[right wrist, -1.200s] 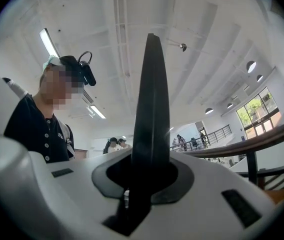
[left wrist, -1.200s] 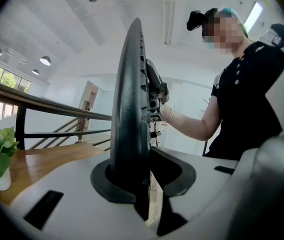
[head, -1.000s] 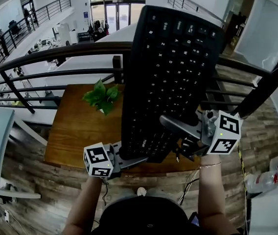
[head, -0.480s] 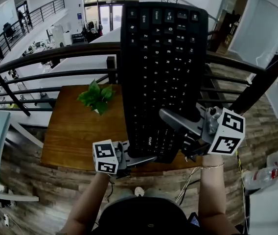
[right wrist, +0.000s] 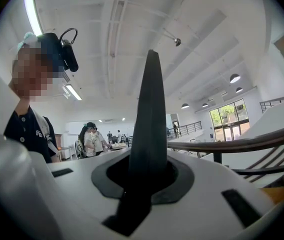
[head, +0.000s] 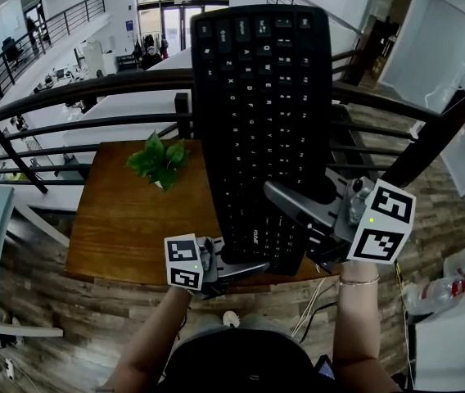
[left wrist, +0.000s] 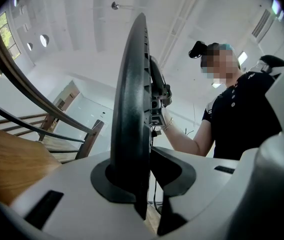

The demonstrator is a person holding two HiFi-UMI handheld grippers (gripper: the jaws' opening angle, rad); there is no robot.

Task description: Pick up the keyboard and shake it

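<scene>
Black keyboard [head: 261,97] upright in both claws [head: 245,267] [head: 290,205]

Bare wooden tabletop [head: 126,236] left of the keyboard [head: 261,113], save one small plant [head: 157,160]; dark railing [head: 69,92] just beyond.

Keyboard [head: 261,129] top swung left; left gripper [head: 245,267] shifted right.

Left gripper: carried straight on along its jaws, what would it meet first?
The keyboard itself: the left gripper is shut on its near end, so no free way lies ahead. Beyond the keyboard, the right gripper seems to sit near that line, though depth is unclear.
</scene>
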